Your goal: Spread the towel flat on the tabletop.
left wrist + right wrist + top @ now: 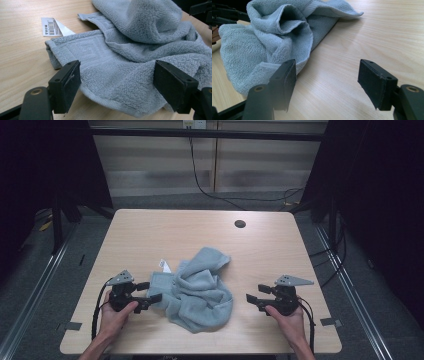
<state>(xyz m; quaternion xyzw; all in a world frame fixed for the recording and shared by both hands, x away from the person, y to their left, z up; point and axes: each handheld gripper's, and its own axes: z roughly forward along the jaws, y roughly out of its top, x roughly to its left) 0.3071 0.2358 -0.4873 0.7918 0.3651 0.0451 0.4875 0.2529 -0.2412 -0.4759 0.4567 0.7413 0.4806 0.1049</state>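
A crumpled grey-blue towel (200, 287) lies in the middle of the wooden table (150, 235), with a white barcode tag (164, 265) at its far left corner. My left gripper (149, 292) stands open at the towel's left edge, its jaws on either side of the near hem (117, 85) without closing on it. My right gripper (256, 294) is open a short way to the right of the towel (274, 37), above bare wood, jaws pointing at the cloth. The tag (51, 26) lies flat beside the folded corner.
A round dark cable hole (240, 224) sits near the table's far right. Bare wood surrounds the towel on all sides. Black cables run along the floor behind the table, and metal rails flank it left and right.
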